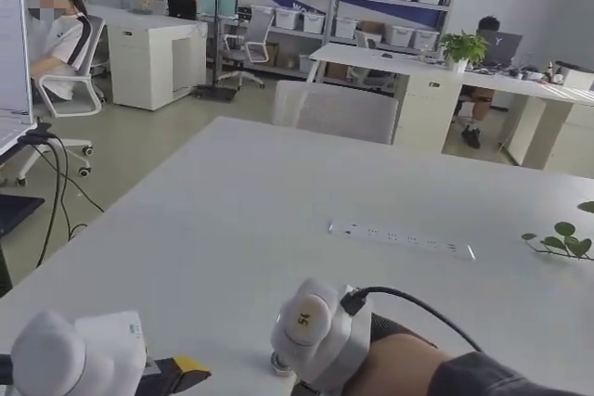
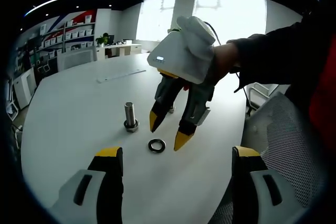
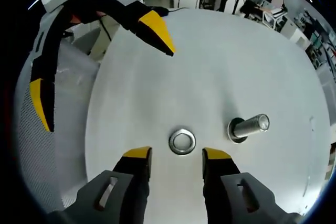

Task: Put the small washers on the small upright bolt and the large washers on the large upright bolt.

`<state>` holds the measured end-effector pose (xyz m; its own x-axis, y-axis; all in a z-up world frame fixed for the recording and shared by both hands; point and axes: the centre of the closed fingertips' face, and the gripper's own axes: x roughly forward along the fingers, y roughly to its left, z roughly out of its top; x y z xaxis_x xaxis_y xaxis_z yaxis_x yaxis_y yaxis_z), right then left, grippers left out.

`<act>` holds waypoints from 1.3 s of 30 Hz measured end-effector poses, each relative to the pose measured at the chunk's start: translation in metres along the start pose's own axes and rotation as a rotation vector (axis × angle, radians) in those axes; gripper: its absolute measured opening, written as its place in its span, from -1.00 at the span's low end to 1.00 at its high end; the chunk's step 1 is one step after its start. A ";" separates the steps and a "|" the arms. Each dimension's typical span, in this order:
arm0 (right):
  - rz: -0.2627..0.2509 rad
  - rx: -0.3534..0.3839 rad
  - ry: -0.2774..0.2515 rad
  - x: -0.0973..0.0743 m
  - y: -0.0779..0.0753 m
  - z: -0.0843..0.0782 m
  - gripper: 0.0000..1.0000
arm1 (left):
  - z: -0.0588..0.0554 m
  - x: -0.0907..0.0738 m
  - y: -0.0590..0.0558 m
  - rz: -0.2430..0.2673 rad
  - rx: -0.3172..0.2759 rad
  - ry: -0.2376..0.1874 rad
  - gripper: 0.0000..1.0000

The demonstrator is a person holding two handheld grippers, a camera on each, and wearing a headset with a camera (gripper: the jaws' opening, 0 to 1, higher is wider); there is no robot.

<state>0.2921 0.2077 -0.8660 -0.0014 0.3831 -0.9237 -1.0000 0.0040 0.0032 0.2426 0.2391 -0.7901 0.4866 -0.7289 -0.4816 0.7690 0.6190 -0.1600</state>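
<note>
A steel washer [image 3: 182, 141] lies flat on the white table [image 3: 220, 61], just ahead of my right gripper [image 3: 177, 154], which is open with the washer in line with the gap. To its right stands an upright bolt [image 3: 248, 127] with a washer at its base. From the left gripper view, the right gripper [image 2: 167, 131] hangs tips-down just above the washer [image 2: 156, 145], and the bolt [image 2: 130, 116] stands a little beyond. My left gripper [image 2: 177, 153] is wide open, holds nothing and sits back from both. In the right gripper view, the left gripper [image 3: 100, 66] hovers at the upper left.
A white power strip [image 1: 401, 238] lies further out on the table [image 1: 232, 229], with plant leaves [image 1: 561, 240] at the right edge. A grey chair [image 1: 334, 110] stands at the far side. A mesh chair [image 2: 283, 124] is by the near edge. People sit at desks beyond.
</note>
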 end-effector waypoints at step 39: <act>-0.003 -0.043 0.022 0.015 -0.005 0.002 -0.50 | -0.005 0.000 0.005 0.010 -0.018 -0.009 0.69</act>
<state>0.2973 0.2158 -0.8794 0.0017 0.3625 -0.9320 -0.9993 -0.0344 -0.0152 0.2448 0.2435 -0.7956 0.4981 -0.7251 -0.4755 0.7565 0.6314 -0.1703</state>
